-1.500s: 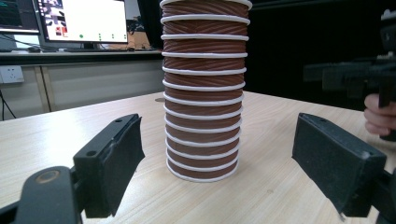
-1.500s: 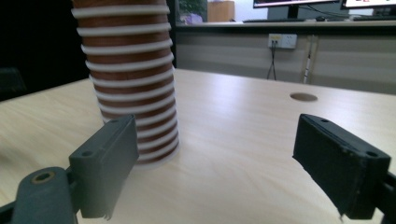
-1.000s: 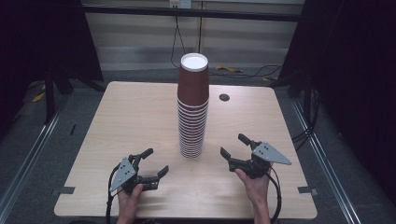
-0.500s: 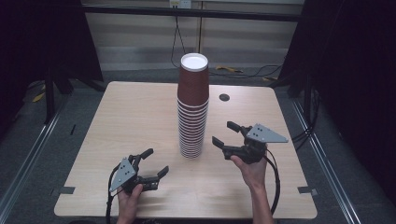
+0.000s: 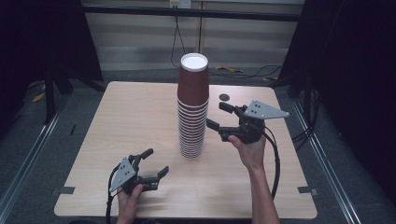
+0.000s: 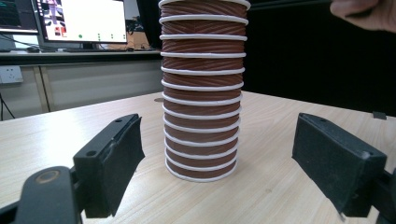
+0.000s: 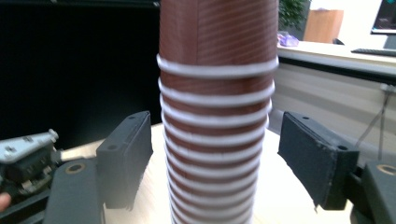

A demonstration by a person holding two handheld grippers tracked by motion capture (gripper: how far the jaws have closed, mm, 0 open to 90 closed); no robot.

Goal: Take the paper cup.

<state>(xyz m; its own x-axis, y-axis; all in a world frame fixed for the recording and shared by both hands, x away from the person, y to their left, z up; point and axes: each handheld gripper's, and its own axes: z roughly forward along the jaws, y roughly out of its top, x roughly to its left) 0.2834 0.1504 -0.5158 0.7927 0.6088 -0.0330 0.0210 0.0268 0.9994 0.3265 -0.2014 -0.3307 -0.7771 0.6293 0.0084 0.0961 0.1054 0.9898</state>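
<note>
Since the earlier frame the right gripper (image 5: 218, 116) has been raised beside the cup stack (image 5: 192, 107), jaws wide and empty; approach is underway, closing is needed next. The left gripper (image 5: 154, 163) is rested open, empty.

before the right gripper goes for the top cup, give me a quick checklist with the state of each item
1. Tall stack of brown ribbed paper cups with white rims stands upright: ok.
2. Right gripper jaws open wide enough for the stack: ok, pads stand either side of it in the right gripper view, not touching.
3. Right gripper raised to the top cup: not ok, it sits about mid-stack.
4. Left gripper clear of the stack: ok, low on the light wooden table, jaws open, nothing between them.
5. Small dark round object out of the way: ok.
6. Top cup loose from the one below: cannot tell.
</note>
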